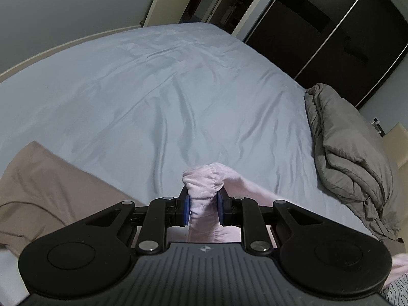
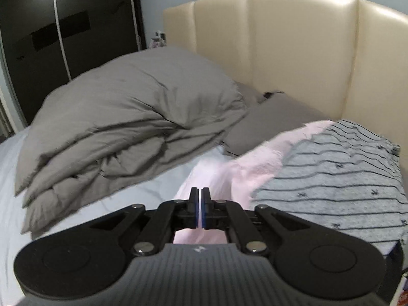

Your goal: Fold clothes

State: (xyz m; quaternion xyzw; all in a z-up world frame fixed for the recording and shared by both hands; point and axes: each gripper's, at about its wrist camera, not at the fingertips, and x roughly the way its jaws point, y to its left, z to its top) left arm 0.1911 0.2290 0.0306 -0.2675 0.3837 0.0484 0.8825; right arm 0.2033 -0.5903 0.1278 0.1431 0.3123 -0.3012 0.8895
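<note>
My left gripper [image 1: 203, 196] is shut on a bunched fold of a pale pink fleecy garment [image 1: 204, 178], held a little above the light blue bed sheet [image 1: 153, 89]. The pink cloth trails off to the right and below the gripper body. In the right wrist view my right gripper [image 2: 200, 193] has its blue pads pressed together, and I see no cloth clamped between them. It hangs over the same pink garment [image 2: 244, 168], which lies spread on the sheet and runs under a grey striped garment [image 2: 331, 173].
A folded grey duvet [image 2: 122, 117] sits on the bed beside the cream headboard [image 2: 293, 51], with a grey pillow [image 2: 270, 122] behind it. A tan garment [image 1: 43, 183] lies at the near left. Dark wardrobe doors [image 1: 318, 25] stand beyond the bed.
</note>
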